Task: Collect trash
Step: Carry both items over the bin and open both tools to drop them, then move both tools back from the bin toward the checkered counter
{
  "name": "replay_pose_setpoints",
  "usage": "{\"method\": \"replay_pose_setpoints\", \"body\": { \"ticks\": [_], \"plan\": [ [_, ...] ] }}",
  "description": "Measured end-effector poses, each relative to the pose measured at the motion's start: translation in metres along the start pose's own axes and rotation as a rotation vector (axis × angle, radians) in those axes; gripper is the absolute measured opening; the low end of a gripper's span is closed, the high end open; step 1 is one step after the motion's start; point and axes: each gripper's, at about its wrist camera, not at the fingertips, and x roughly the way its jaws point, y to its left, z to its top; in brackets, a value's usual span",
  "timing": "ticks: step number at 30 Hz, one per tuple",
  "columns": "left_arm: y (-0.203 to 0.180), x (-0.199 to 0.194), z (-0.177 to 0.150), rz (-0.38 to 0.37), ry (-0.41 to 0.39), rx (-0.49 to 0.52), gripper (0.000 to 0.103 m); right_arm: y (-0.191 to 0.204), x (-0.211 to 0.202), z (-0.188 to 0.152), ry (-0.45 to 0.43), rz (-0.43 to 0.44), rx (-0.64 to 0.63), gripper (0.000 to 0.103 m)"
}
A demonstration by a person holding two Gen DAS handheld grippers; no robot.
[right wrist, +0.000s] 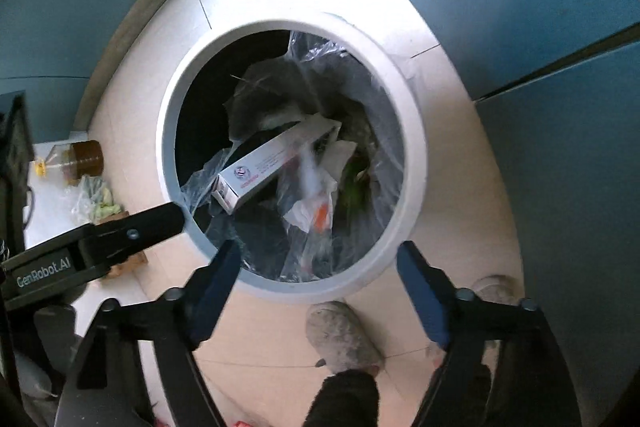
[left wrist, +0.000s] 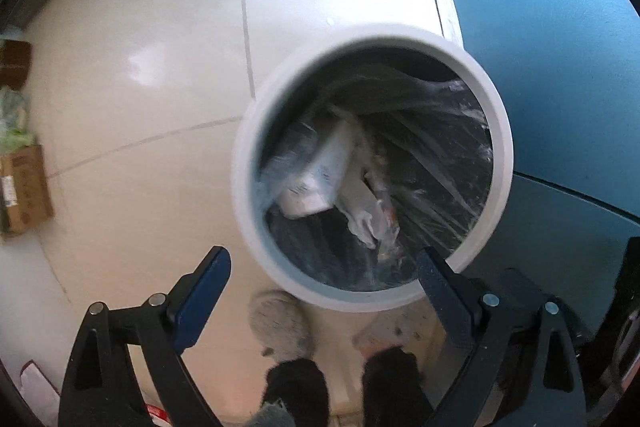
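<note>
A round white trash bin [left wrist: 244, 163] [right wrist: 408, 155] stands on the tiled floor, lined with a clear plastic bag. Inside lie a long white carton [right wrist: 276, 159] [left wrist: 320, 171], crumpled paper and wrappers [right wrist: 316, 203], and something green [right wrist: 356, 183]. My left gripper [left wrist: 324, 263] is open and empty above the bin's near rim; it also shows from the side in the right wrist view [right wrist: 160, 223]. My right gripper [right wrist: 318, 259] is open and empty over the bin's near rim.
Blue cabinet panels [left wrist: 540, 47] [right wrist: 560, 167] stand behind the bin. On the left floor lie a brown-capped clear bottle [right wrist: 76, 159], a bag of greenish scraps [right wrist: 96, 199] and a cardboard box [left wrist: 24, 187]. The person's grey slippers [right wrist: 340, 335] [left wrist: 280, 323] stand just before the bin.
</note>
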Motion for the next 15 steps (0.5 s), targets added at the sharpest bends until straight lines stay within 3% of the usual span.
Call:
{"method": "replay_pose_setpoints", "body": {
  "ticks": [2,5,15],
  "plan": [
    [0.001,-0.013,-0.001,0.069,-0.058,0.018,0.096,0.006,-0.009,-0.002,-0.013,-0.044,-0.025,0.103],
    [0.004,-0.033,-0.014,0.158,-0.145,0.049,0.099,0.011,-0.019,-0.004,-0.051,-0.135,-0.049,0.103],
    [0.009,-0.076,-0.041,0.19,-0.221,0.007,0.1,0.032,-0.066,-0.017,-0.157,-0.249,-0.109,0.103]
  ]
}}
